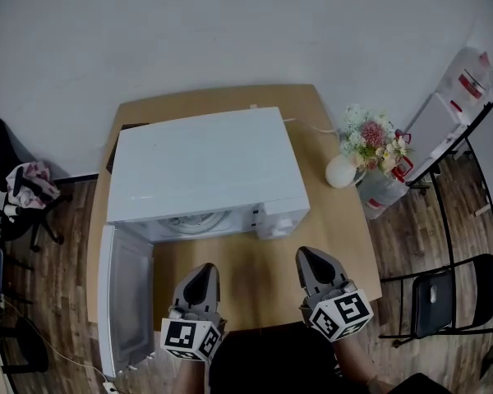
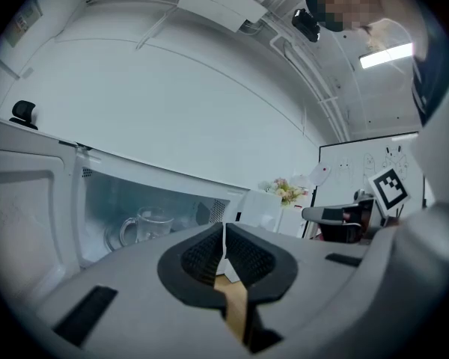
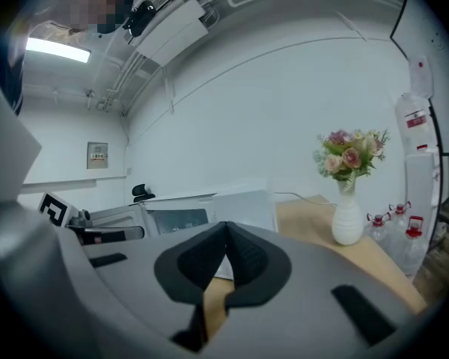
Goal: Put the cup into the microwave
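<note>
Glass cup (image 2: 144, 229) inside open microwave (image 1: 201, 167), apart from left gripper (image 1: 203, 271) and right gripper (image 1: 311, 258), fingers (image 2: 248, 259) pressed together, empty

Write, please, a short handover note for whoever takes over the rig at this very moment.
Left gripper: shut, empty, in front of the microwave.
Right gripper: shut, empty, over the table.
Cup: glass, upright inside the microwave cavity.
Done: the cup is in.
Left: the door stands open; closing it is probably the only step remaining.
</note>
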`<state>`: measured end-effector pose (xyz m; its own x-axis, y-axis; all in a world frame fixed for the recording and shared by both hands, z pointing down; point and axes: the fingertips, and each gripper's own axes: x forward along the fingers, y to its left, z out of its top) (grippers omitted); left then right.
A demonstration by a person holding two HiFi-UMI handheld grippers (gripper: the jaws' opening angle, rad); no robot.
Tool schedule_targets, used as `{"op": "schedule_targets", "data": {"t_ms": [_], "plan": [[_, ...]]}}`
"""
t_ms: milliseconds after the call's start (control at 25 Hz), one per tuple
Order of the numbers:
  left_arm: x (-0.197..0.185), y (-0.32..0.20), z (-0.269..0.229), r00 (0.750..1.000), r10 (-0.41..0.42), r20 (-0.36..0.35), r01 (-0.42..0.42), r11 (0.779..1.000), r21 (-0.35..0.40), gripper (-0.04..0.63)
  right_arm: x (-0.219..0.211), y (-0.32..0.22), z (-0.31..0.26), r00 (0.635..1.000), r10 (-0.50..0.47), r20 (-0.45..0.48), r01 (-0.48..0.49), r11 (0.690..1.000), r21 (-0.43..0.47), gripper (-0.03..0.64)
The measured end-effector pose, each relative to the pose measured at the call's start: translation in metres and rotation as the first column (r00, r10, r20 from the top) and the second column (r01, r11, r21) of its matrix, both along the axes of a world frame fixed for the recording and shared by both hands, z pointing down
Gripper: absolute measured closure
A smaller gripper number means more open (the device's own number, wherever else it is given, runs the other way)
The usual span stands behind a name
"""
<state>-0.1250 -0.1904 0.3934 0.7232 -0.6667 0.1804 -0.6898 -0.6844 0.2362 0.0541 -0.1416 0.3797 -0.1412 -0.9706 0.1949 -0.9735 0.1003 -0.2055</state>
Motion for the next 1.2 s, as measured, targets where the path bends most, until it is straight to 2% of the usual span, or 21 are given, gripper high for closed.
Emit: {"op": "schedule_targets", "data": {"t_ms": [320,1200], "plan": [[0.009,0.003,0.003,1.0,0.014,0.006,-0.014,1.0,-0.012,0.586,0.028,0.016,-0.002,0.996,0.087,-0.005,-0.087,0.996,-0.01,0.623],[0.0,0.001,0.01,1.0,-0.026,0.015,0.026,0.999,-0.026,0.586,0.016,0.009,0.01,0.998,0.049,-0.025,-0.05,0.998,-0.037,0.623]]}}
